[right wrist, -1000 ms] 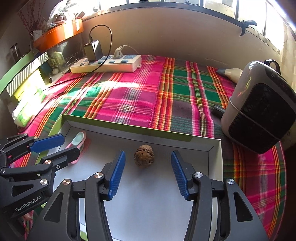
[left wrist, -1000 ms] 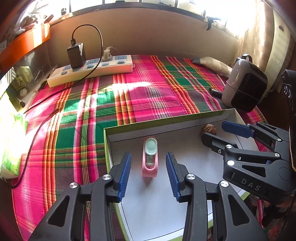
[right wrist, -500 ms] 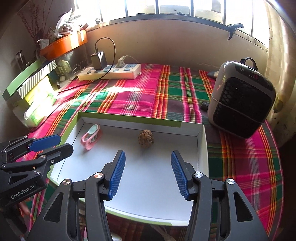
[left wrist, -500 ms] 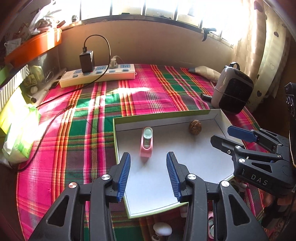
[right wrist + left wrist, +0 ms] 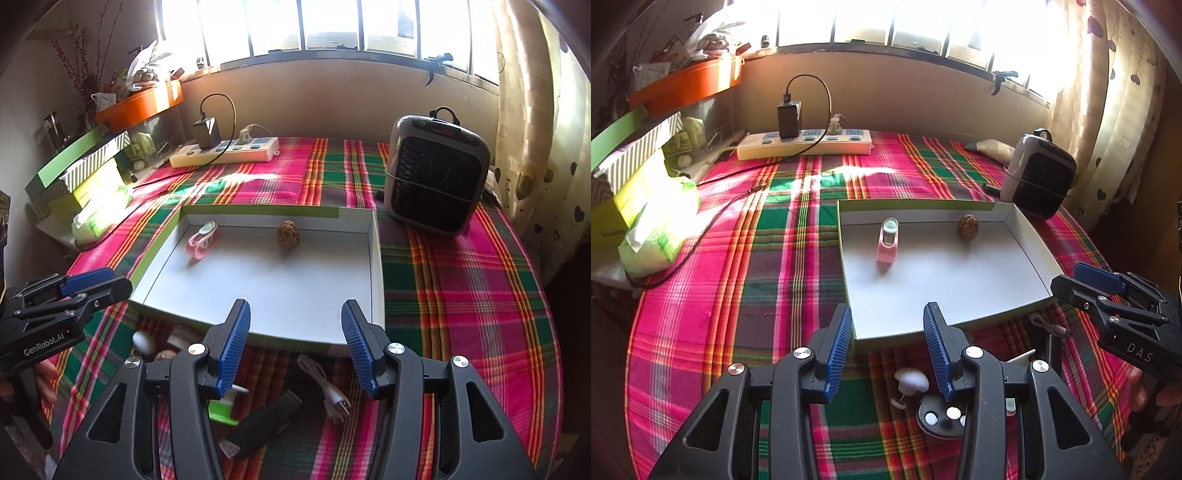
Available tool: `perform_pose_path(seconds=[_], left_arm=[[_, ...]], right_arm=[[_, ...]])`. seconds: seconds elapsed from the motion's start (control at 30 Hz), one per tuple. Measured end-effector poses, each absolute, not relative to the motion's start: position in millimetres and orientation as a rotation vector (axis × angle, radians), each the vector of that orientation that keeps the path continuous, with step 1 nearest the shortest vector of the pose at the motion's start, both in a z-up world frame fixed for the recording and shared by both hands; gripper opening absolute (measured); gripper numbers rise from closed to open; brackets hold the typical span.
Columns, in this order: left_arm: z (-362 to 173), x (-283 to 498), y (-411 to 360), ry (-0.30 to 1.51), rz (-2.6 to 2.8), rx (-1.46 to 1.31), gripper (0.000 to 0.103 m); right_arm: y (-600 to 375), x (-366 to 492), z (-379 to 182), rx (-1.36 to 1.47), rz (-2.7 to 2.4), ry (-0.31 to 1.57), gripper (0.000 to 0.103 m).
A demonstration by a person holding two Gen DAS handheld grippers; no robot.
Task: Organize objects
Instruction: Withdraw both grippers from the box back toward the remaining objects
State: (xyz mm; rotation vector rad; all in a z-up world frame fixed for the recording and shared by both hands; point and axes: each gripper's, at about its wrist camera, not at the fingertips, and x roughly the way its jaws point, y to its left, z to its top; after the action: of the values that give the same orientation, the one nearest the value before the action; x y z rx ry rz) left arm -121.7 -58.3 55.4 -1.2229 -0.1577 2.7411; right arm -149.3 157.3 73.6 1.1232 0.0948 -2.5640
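— Sunlit window, plaid cloth over the table. What sits in the middle?

— A shallow white tray with a green rim. Inside, near its far wall, lie a pink clip and a walnut, well apart from each other.

— And the two tools?

— Both hang over the tray's near edge, angled downward. The left gripper has its blue pads spread, nothing between them. The right gripper stands apart too, wider, also empty. Each one shows up at the side of the other's view.

— Anything outside the tray?

— Loose items on the cloth in front of it: a white pushpin and a round black piece with silver dots below the left gripper; a white cable, a black stick and a green-and-white piece below the right one.

— Further back?

— A power strip with a black charger plugged in, by the wall. A small heater stands just beyond the tray's far right corner. Boxes and a tissue pack crowd the left edge.
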Motion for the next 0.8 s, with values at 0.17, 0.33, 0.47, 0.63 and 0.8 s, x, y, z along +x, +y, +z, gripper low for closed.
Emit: perform_pose_path(seconds=[0.17,0.33,0.47,0.63,0.8], left_arm=[[47,-100,-60,-0.189,2.727,-1.229,0.039],[40,-82,-62,-0.24,2.705,-1.212,0.039],[35,-74,-62,-0.278,2.668,-1.212,0.042],[28,-71,-56,-0.312,2.618,-1.218,0.045],[22,-69,-49,-0.297,2.591,-1.239,0.045]], right_arm=[[165,-126,72,1.094,-2.579,0.073,0.053],[170,-107,66,1.095,-2.587,0.057,0.053],[177,-93,59,1.106,-2.611,0.058,0.053],[178,-82,54,1.108,-2.615,0.038,0.059],[176,-77,47,1.137,-2.596,0.024,0.06]])
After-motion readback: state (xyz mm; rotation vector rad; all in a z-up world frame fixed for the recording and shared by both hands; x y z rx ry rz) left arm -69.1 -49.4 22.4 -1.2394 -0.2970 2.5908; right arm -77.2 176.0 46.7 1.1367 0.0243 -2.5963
